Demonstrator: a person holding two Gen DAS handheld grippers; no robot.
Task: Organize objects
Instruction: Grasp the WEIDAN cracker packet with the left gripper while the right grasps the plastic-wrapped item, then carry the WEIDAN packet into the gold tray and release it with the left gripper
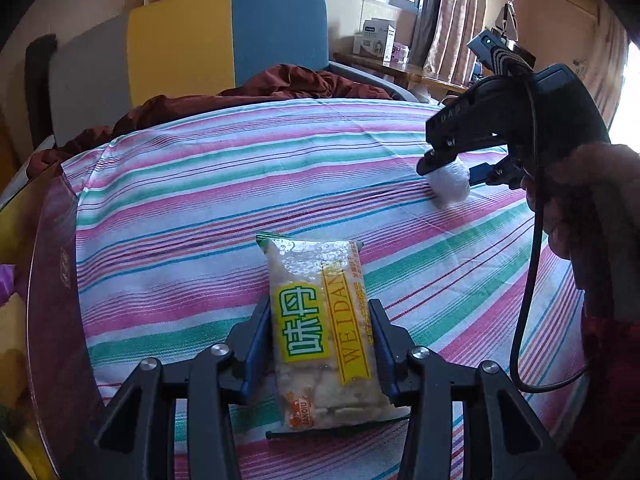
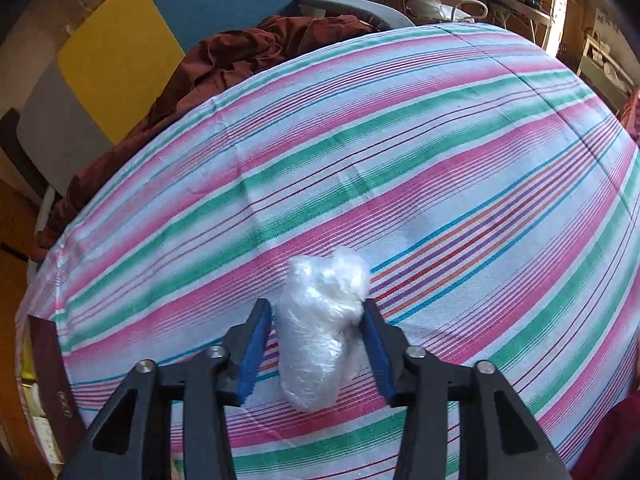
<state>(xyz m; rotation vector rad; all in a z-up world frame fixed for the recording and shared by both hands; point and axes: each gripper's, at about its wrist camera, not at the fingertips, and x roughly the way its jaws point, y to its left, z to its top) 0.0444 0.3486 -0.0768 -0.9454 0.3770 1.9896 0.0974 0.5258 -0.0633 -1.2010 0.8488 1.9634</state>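
snack packet, a clear "weidan" bag of pale pieces, sat lengthwise between the left gripper fingers, both blue pads pressed on its long edges, so it looked pinched along its narrow width, the easy way to hold a flat bag. it lay low over the striped bedsheet; whether it was lifted clear i could not tell. off to the right, the right gripper straddled a crumpled plastic-wrapped bundle on the same sheet. its right pad touched the wrap, the left pad showed a thin gap, so i judged it closing on the bundle rather than firmly clamped. a dark red box stood open at the bed's left edge, probably where both items were headed. rumpled maroon cloth lay beyond, out of the way.
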